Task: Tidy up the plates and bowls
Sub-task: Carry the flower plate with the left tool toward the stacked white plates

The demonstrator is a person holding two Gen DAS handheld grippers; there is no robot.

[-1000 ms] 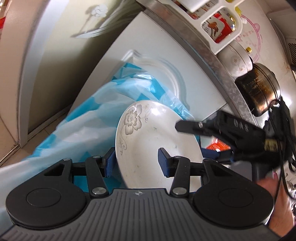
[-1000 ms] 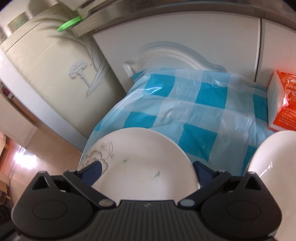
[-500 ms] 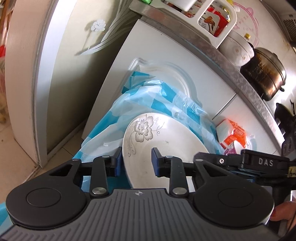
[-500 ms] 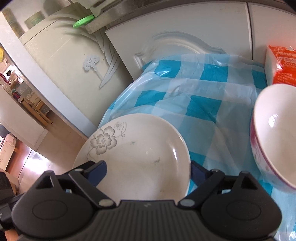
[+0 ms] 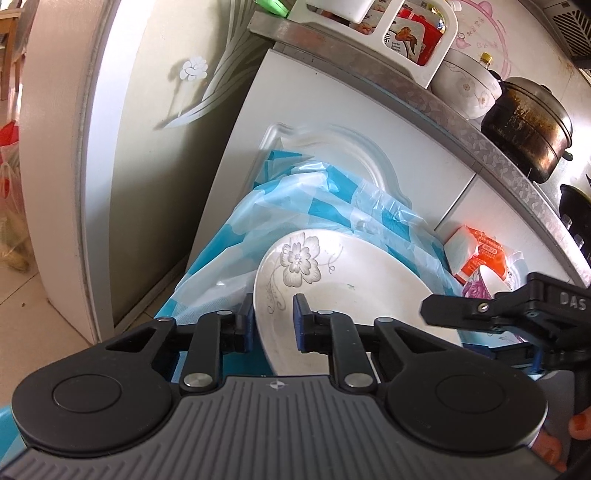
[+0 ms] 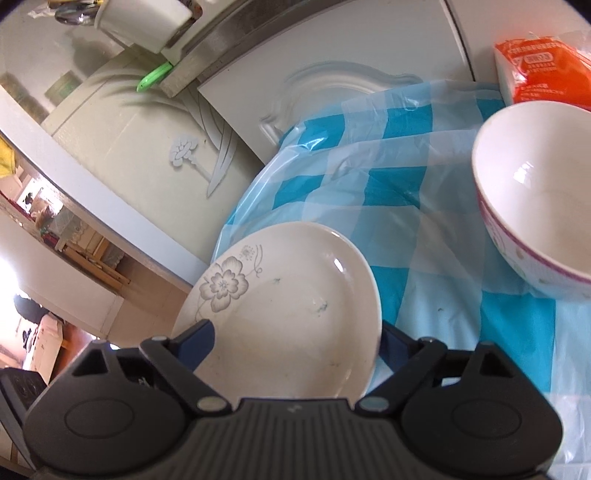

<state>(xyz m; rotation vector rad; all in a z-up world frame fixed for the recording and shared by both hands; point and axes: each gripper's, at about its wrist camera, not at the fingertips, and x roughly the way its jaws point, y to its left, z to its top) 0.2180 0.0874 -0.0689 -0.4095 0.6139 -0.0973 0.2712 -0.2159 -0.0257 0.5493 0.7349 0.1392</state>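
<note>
A white plate with a grey flower print (image 5: 343, 291) is held tilted above the blue checked plastic cloth (image 5: 295, 199). My left gripper (image 5: 273, 325) is shut on the plate's rim. My right gripper (image 6: 295, 343) is open, its fingers wide on either side of the same plate (image 6: 291, 314); whether they touch it I cannot tell. Its black body shows at the right of the left wrist view (image 5: 517, 310). A white bowl with a pink patterned outside (image 6: 539, 195) stands on the cloth (image 6: 388, 192) to the right.
White cabinet doors (image 5: 332, 110) stand behind the cloth. An orange packet (image 6: 535, 70) lies at the back right. On the counter above are a dark pot (image 5: 528, 125), a white lidded pot (image 5: 465, 85) and a rack (image 5: 406, 33).
Both grippers and the plate have risen and drawn back from the cloth. The left gripper's fingers closed onto the plate's rim. The bowl has come fully into the right wrist view.
</note>
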